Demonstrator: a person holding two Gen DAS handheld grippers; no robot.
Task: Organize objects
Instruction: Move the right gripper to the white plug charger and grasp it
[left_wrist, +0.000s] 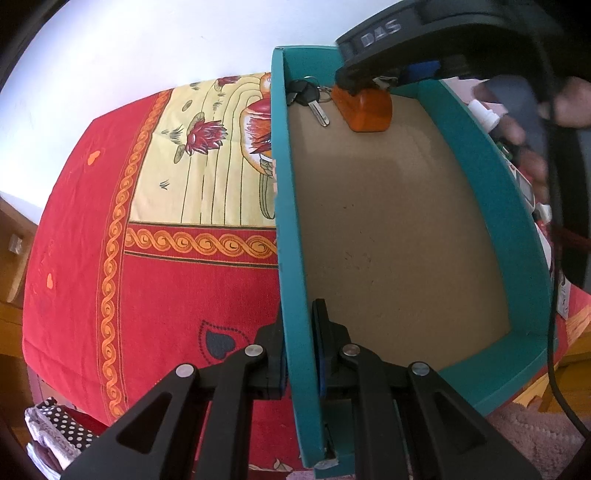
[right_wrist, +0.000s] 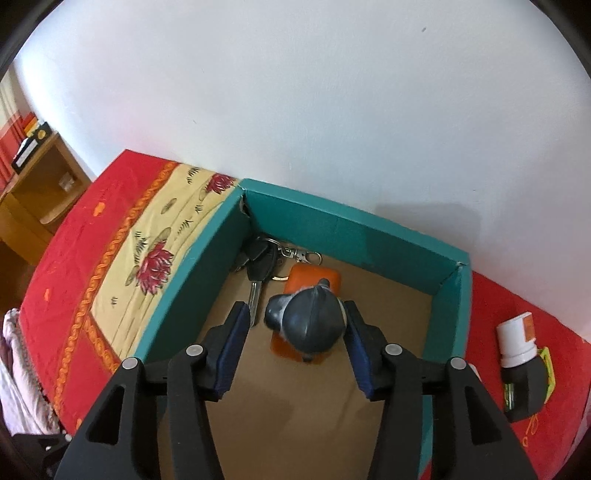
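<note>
A teal cardboard box (left_wrist: 295, 221) with a brown floor lies on a red patterned cloth. My left gripper (left_wrist: 300, 354) is shut on the box's left wall near its front. Inside at the far end lie a bunch of keys (left_wrist: 310, 98) and an orange block (left_wrist: 369, 107). In the right wrist view the box (right_wrist: 369, 232) holds the keys (right_wrist: 260, 262) and the orange block (right_wrist: 314, 280). My right gripper (right_wrist: 295, 339) is open above the box, its jaws either side of a dark blue-grey rounded object (right_wrist: 310, 323) that stands on the block. Whether the pads touch it I cannot tell.
Right of the box on the cloth (right_wrist: 535, 424) lie a white bottle with an orange label (right_wrist: 515, 339) and a black and green item (right_wrist: 528, 387). A white wall is just behind the box. A wooden shelf (right_wrist: 40, 177) stands at the far left. Pink fabric (right_wrist: 18, 369) hangs at the left.
</note>
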